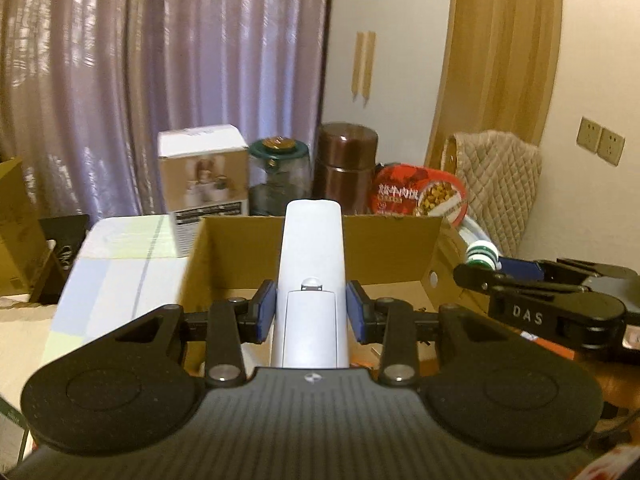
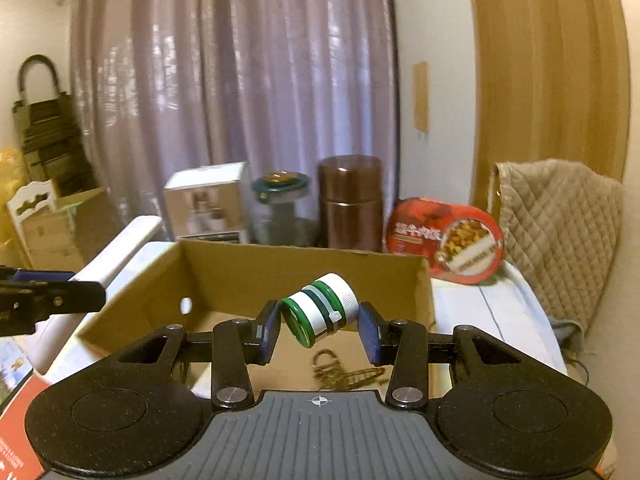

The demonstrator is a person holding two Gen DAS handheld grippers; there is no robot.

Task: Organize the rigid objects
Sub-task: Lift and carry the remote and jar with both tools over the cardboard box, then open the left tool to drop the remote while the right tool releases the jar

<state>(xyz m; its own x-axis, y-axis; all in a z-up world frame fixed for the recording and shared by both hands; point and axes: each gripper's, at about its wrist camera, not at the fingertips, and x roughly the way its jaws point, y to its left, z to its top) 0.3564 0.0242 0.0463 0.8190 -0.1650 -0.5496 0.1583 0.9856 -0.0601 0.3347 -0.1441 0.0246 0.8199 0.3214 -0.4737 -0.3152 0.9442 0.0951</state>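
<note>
Left wrist view: cardboard box (image 1: pixel 240 256) open-topped at centre, spreading from 9 to 3 o'clock, set on a pale counter (image 1: pixel 112 264). Behind it at 12 o'clock, a row of white carton (image 1: pixel 202 172), glass jar (image 1: pixel 278 176), brown canister (image 1: pixel 346 164) and red tin (image 1: pixel 416 194).

White remote (image 1: pixel 312 280) clamped between the blue pads of the left tongs (image 1: pixel 311 312), pointing away toward 12 o'clock, raised in front of the box's near edge. Right tongs (image 1: pixel 480 272) at 3 o'clock, gripping a small green-and-white bottle (image 1: pixel 484 254).

Right wrist view: same bottle (image 2: pixel 320 308) pinched crosswise and tilted in the right tongs (image 2: pixel 319 324), cap toward 1 o'clock, hanging above the box (image 2: pixel 304 276) floor. Some small metal clutter, too blurred to name, already on the floor at 6 o'clock.

Likely step: carrying both items to the box. Next move probably calls for lowering each inside the walls, remote flat along the floor, bottle clear of the clutter, then easing the tongs apart.
</note>
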